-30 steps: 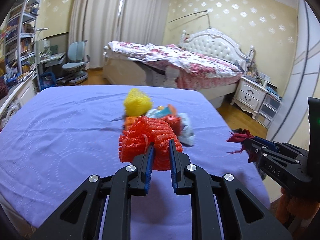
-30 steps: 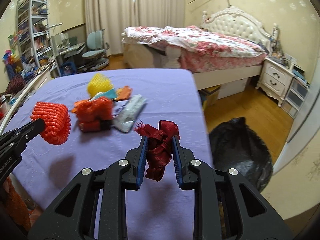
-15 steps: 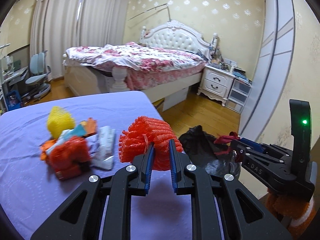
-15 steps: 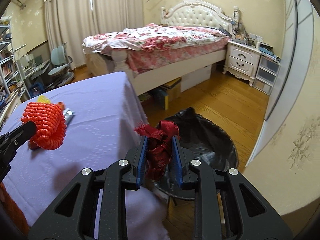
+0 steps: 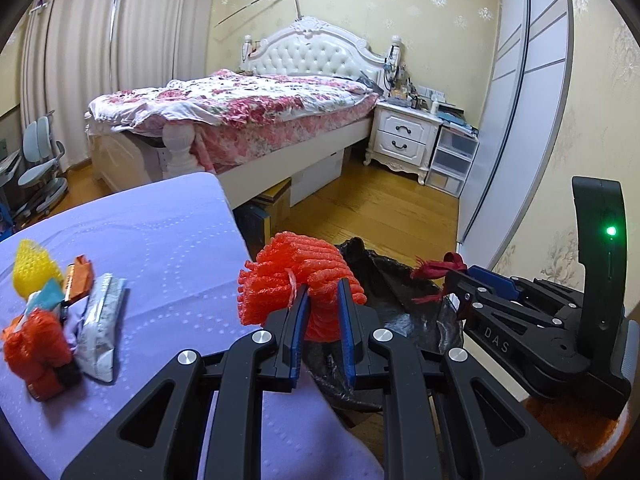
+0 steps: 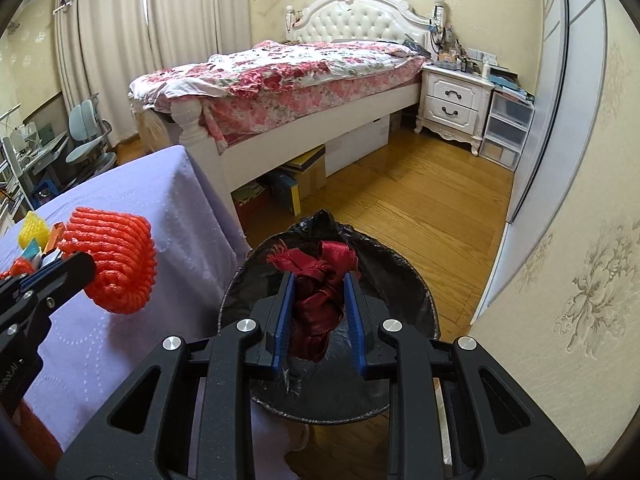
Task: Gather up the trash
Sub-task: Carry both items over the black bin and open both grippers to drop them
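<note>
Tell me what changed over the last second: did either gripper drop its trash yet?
No drop yet. Both swung right, off the purple table toward the black bin bag. The right gripper now hangs over the bag's opening with the red ribbon; the left gripper holds the orange foam net at the table's edge. Both grips unchanged; the remaining trash pile stayed put.

The letters "DAS" stand in pale print on the black plastic body of the right gripper (image 5: 452, 280), at four o'clock in the left wrist view. Nothing else is legible.
</note>
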Demonstrator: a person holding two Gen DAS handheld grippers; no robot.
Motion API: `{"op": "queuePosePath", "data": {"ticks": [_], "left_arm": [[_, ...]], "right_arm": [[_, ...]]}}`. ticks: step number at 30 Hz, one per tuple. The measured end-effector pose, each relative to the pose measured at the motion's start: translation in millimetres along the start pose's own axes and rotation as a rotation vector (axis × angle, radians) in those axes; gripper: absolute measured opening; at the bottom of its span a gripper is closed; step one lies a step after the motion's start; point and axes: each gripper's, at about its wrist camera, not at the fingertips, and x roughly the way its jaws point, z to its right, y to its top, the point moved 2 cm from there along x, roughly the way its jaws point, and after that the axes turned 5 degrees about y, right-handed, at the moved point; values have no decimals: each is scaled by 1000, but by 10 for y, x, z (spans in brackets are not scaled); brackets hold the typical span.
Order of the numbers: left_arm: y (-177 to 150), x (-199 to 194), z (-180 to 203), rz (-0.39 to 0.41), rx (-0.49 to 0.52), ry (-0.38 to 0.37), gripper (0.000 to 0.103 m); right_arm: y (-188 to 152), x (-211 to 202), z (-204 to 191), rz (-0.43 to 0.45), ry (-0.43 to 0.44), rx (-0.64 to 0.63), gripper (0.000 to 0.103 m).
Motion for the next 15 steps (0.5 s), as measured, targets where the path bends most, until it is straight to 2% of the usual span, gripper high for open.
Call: {"op": "queuePosePath", "data": {"ticks": [7, 8, 9, 11, 14, 15], "left_arm": [[93, 251, 159, -21, 45, 0, 18], [86, 274, 165, -26, 46, 2, 20], [87, 309, 169, -36, 45, 1, 27], [86, 347, 154, -42, 30, 14, 50], [70, 377, 111, -47, 10, 21, 59], [66, 382, 103, -50, 8, 28, 64]], "right_arm": [[17, 111, 136, -9, -9, 25, 26], [18, 124, 158, -8, -10, 31, 30], [18, 134, 181, -7, -13, 37, 34], [42, 143, 218, 5, -22, 48, 49], [53, 142, 281, 10, -37, 61, 50], [63, 146, 304, 10, -40, 66, 51]]}}
